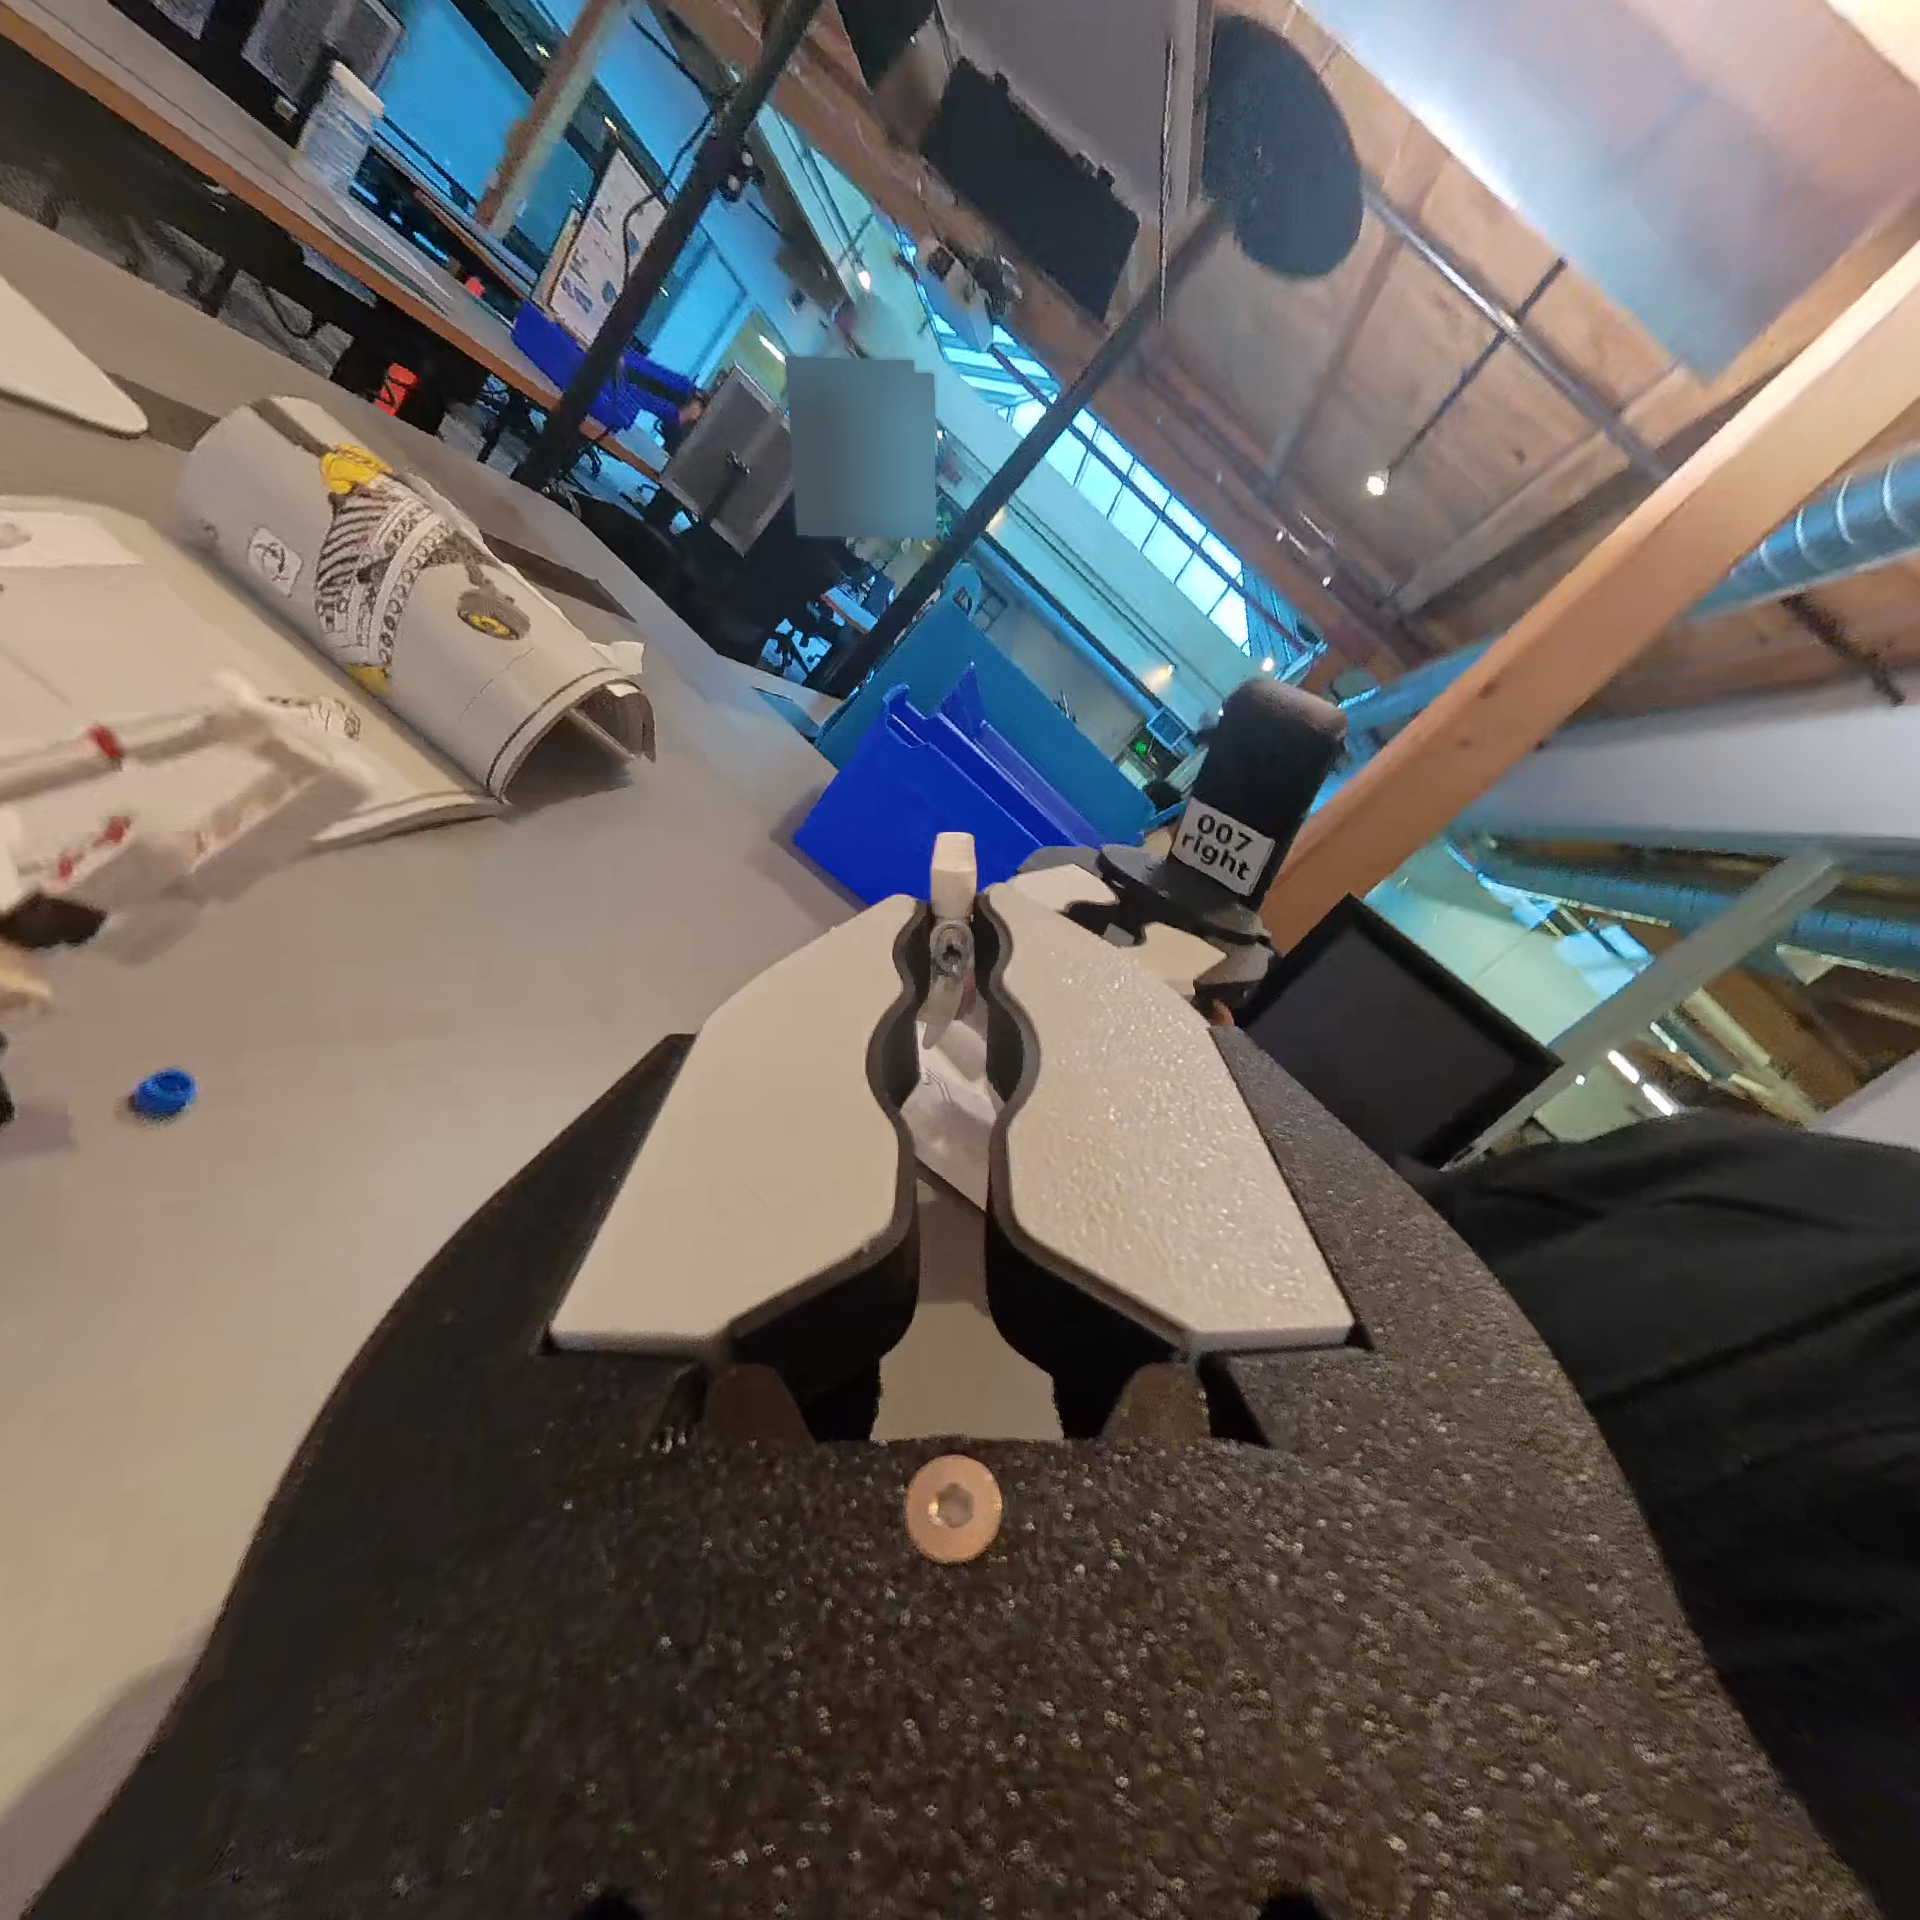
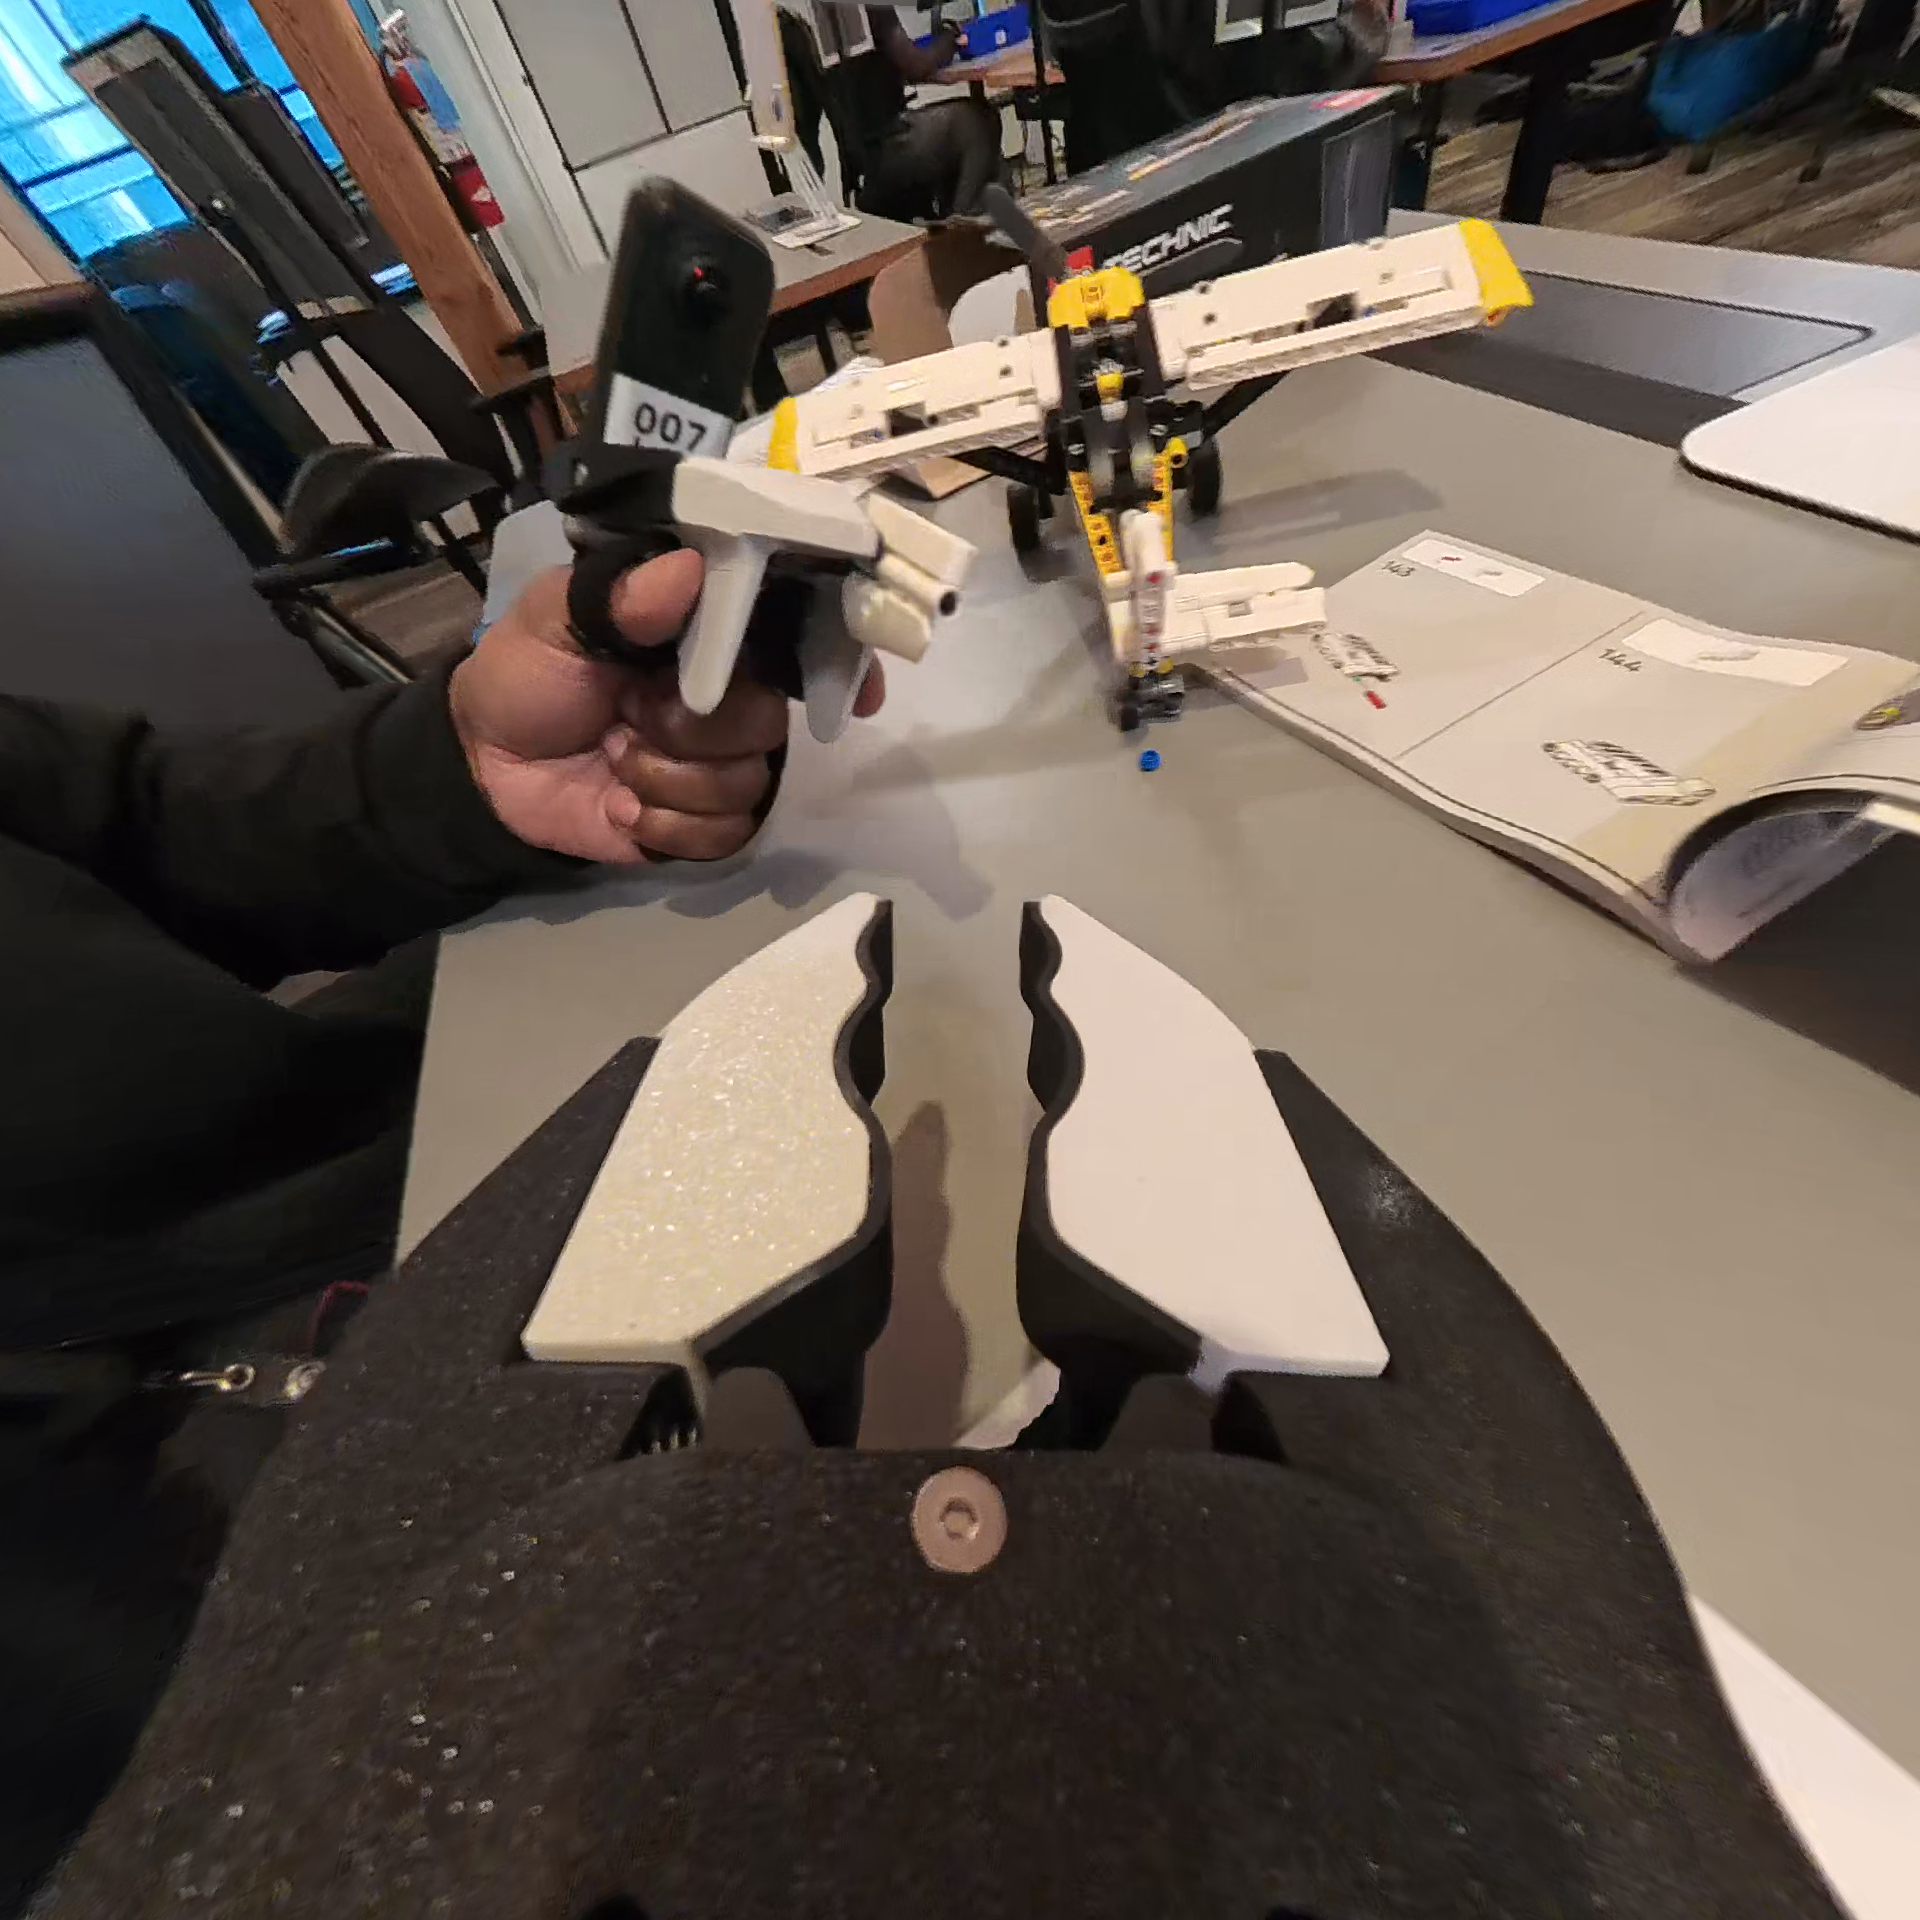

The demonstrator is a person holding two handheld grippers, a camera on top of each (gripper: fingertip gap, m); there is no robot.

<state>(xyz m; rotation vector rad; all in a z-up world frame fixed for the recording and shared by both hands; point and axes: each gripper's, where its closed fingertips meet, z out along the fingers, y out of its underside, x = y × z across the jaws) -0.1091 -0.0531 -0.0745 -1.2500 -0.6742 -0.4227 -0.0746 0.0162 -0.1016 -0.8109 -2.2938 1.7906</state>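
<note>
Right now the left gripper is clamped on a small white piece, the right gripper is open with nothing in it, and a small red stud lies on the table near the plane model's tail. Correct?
One slip: the stud is blue, not red, as the right wrist view shows. The rest stands: the left gripper clamps a small white piece, and the right gripper is open with nothing in it, near the plane model.

A white printed label point(image 1: 1218, 854) is stuck on the black handle of the far tongs point(image 1: 1262, 790), and a similar label point(image 2: 668, 426) sits on the other handle at left. A dark box point(image 2: 1226, 197) at the far side of the counter point(image 2: 1351, 1039) carries white lettering, and the open booklet point(image 2: 1558, 707) at right shows small printed step numbers.
</note>
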